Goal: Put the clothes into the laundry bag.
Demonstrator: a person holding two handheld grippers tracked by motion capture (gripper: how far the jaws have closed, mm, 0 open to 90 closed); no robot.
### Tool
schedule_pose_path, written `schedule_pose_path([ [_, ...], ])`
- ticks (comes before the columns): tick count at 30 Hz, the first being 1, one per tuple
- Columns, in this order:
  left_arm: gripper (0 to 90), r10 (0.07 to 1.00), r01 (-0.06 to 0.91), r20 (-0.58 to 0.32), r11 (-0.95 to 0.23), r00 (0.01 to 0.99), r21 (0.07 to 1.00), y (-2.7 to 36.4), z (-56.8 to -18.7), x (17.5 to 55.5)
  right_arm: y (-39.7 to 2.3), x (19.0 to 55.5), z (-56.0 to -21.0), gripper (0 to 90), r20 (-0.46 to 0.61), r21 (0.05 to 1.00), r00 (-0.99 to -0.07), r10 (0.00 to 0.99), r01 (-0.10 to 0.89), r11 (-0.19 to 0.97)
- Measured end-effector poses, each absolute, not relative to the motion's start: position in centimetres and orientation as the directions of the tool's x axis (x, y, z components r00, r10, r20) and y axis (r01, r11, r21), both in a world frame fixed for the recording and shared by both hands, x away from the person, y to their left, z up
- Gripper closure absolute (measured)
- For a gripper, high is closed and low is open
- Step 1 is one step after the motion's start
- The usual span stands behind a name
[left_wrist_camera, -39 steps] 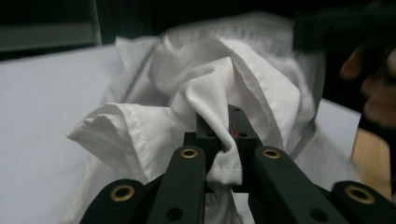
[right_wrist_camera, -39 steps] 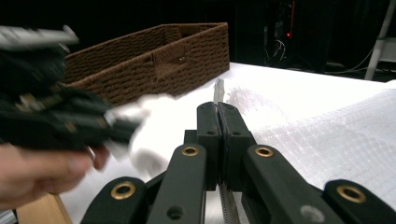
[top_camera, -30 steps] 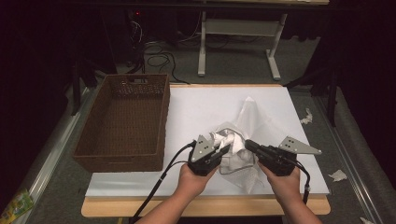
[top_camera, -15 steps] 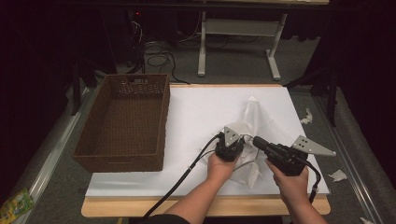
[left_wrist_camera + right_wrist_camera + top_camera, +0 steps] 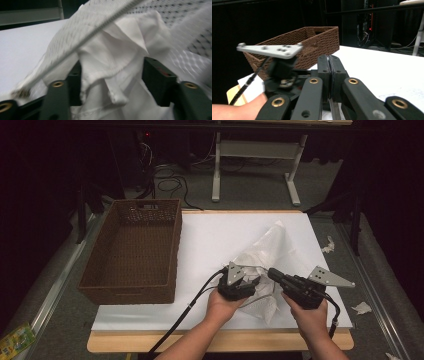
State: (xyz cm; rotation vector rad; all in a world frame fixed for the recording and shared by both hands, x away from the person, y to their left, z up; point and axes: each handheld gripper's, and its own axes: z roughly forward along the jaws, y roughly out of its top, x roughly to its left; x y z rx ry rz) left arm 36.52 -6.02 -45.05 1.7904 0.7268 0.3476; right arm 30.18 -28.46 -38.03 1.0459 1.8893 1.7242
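left gripper (image 5: 248,279): jaws just being parted around white cloth (image 5: 117,62) | right gripper (image 5: 329,72): being kept clenched on a thin cloth edge

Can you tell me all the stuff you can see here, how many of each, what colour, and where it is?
White mesh laundry bag with white cloth bunched in it: one, white, on the sheet, right of the basket.
Brown woven wicker basket: one, brown, left part of the table.
White sheet covering the table: one, white, on the tabletop.
Light wooden table: one, pale wood, edge visible below the sheet.
Crumpled white paper scraps: a few, white, on the floor at the right.
Left gripper: one, black, jaws apart with cloth between them, just been opening.
Right gripper: one, black, jaws together on a strip of the bag.
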Motion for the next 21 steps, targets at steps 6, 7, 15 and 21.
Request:
schedule_pose_path([
  [6,27.4,0.599,0.341,-0.106,-0.293,0.793,0.894,-5.2,-47.1,35.8,-27.9,30.0,-38.1,89.8,0.189,0.963,-0.657,0.729,0.268,-0.009],
  [7,33.0,0.593,0.353,-0.107,-0.316,0.798,0.881,-5.5,-47.4,35.9,-27.9,30.1,-38.1,89.8,0.190,0.964,-0.660,0.727,0.267,-0.009],
  [15,85.2,0.585,0.372,-0.082,-0.396,0.807,0.839,-8.0,-47.1,36.9,-28.3,30.1,-38.2,89.8,0.195,0.963,-0.654,0.731,0.269,-0.016],
  [21,85.6,0.612,0.266,-0.089,-0.206,0.786,0.942,-9.1,-44.3,36.7,-28.2,30.1,-38.2,89.8,0.203,0.962,-0.655,0.727,0.271,-0.024],
])
